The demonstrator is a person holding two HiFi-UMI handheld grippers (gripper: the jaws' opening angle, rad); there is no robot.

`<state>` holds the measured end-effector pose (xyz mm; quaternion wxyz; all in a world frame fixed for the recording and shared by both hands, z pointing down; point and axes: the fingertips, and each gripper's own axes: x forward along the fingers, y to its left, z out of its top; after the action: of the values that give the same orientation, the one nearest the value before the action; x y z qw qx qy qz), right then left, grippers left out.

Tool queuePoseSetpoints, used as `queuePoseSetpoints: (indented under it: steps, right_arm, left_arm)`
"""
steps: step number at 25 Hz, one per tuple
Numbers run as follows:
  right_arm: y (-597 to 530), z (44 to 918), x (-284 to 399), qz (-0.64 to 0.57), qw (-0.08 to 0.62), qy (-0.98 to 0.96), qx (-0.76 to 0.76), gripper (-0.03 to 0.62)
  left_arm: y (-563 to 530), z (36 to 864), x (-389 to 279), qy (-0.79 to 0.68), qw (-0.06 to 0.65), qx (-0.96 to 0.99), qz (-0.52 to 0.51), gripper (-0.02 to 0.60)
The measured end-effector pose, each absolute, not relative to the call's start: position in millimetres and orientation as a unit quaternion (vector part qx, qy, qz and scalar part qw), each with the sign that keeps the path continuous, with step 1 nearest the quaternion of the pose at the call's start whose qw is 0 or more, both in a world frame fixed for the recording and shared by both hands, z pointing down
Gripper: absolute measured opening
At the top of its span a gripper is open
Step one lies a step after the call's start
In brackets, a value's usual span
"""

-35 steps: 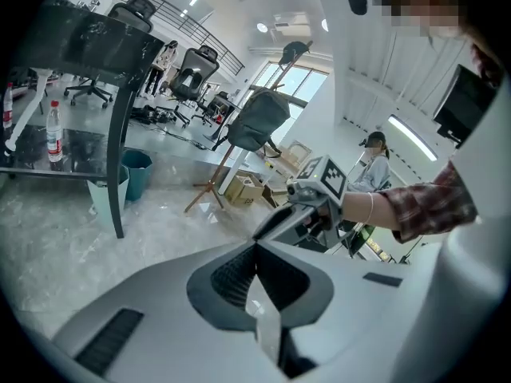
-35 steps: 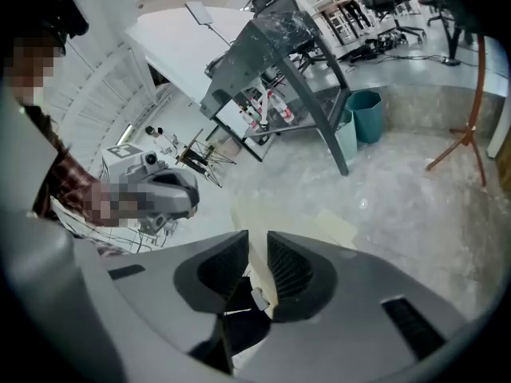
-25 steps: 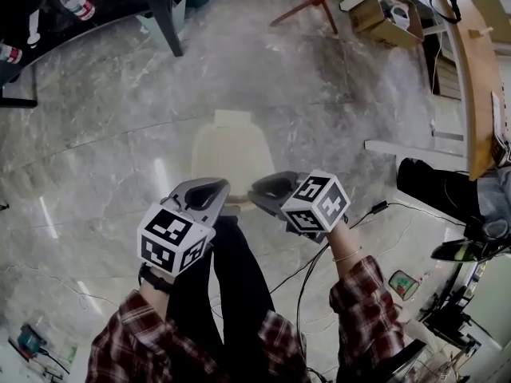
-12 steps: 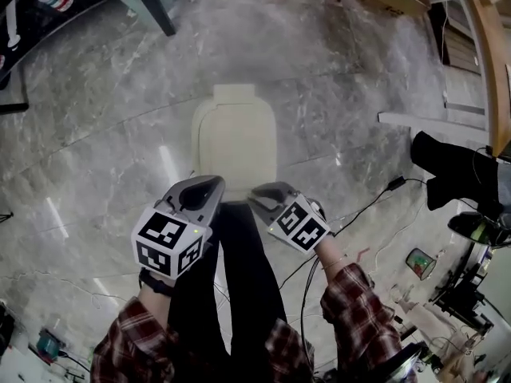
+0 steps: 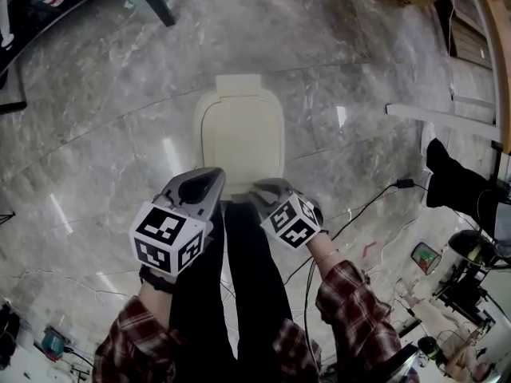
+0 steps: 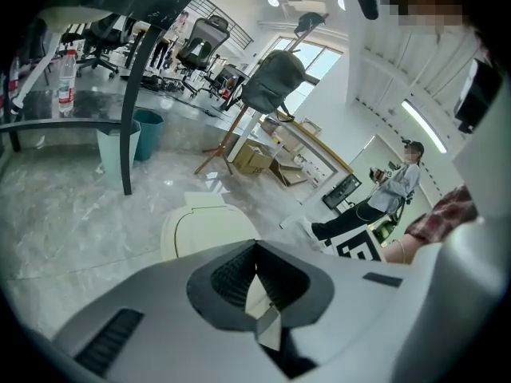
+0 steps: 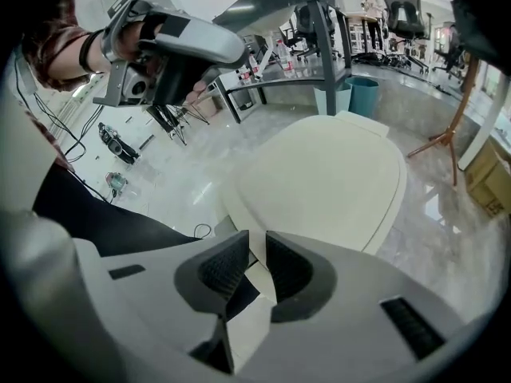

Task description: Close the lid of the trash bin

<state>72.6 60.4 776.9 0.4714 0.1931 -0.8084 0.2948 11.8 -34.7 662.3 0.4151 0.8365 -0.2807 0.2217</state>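
Observation:
The cream trash bin (image 5: 239,138) stands on the marble floor with its lid lying flat on top. It shows too in the left gripper view as the bin (image 6: 204,226) and fills the right gripper view as a broad lid (image 7: 327,178). My left gripper (image 5: 211,175) hovers at the bin's near left corner, jaws together and empty. My right gripper (image 5: 260,188) hangs just short of the near edge, also shut with nothing held. Seen along its own jaws, the left gripper (image 6: 255,246) points over the lid; the right gripper (image 7: 257,234) sits just above the lid's near rim.
A black table leg (image 5: 156,6) stands far left, teal bins (image 6: 148,130) beside it. Black cables (image 5: 375,202) trail over the floor at right, near a white plank (image 5: 447,118) and a dark bag (image 5: 463,186). A person (image 6: 395,186) stands further off.
The view has shifted forward, so the bin sits nearer and more central. Both grippers have stayed close together at its near edge; the right one turned slightly. The lid stays down throughout.

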Motion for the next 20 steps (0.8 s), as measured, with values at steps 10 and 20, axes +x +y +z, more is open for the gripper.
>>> queuePoseSetpoints:
  steps: [10, 20]
  right_arm:
    - [60.9, 782.4, 70.7, 0.302, 0.479, -0.799, 0.204, 0.077]
    - [50.3, 772.5, 73.5, 0.387, 0.433, -0.775, 0.25, 0.069]
  left_arm:
    - [-33.0, 664.0, 6.9, -0.296, 0.421, 0.83, 0.215, 0.011]
    - [-32.2, 659.3, 10.8, -0.288, 0.411, 0.835, 0.227, 0.011]
